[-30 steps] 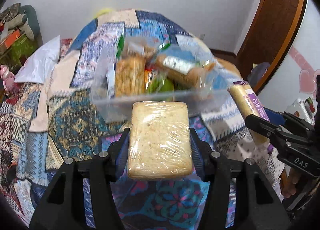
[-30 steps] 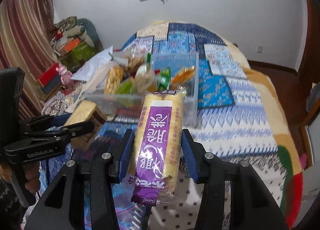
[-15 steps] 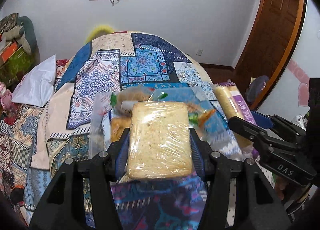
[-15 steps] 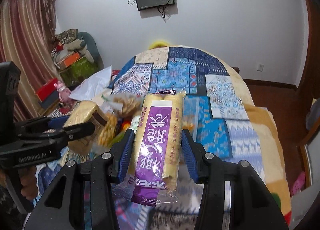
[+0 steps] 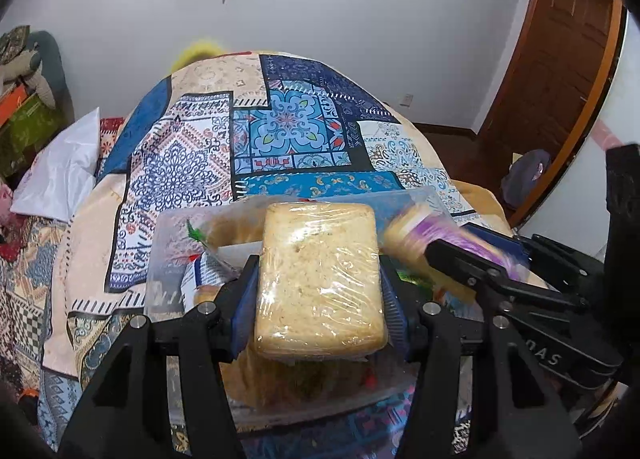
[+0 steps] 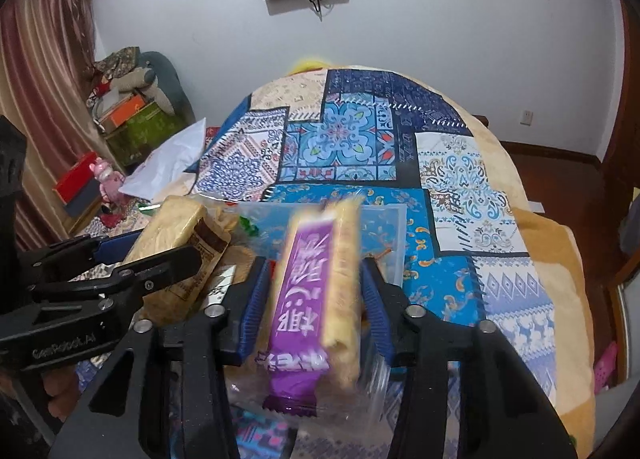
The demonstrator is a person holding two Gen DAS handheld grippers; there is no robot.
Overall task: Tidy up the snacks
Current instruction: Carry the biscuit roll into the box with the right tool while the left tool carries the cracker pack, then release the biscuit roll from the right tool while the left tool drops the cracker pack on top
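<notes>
My left gripper (image 5: 320, 283) is shut on a plastic-wrapped square bread slice (image 5: 318, 279), held just over the clear plastic snack bin (image 5: 168, 235). My right gripper (image 6: 314, 291) has its jaws spread wider than the purple-labelled cracker pack (image 6: 316, 291), which is motion-blurred and tilted between the pads over the bin (image 6: 394, 243). The pack also shows in the left wrist view (image 5: 432, 243), the bread in the right wrist view (image 6: 176, 235). The bin holds several snack packets.
The bin sits on a bed with a patchwork blue and beige quilt (image 5: 280, 131). A white bag (image 5: 60, 175) lies at the bed's left. Boxes and stuffed toys (image 6: 128, 107) are stacked left; a wooden door (image 5: 560, 59) is right.
Both grippers moved forward and down over the bin with their snacks. The right jaws opened, and the purple cracker pack has slipped loose and tilted.
</notes>
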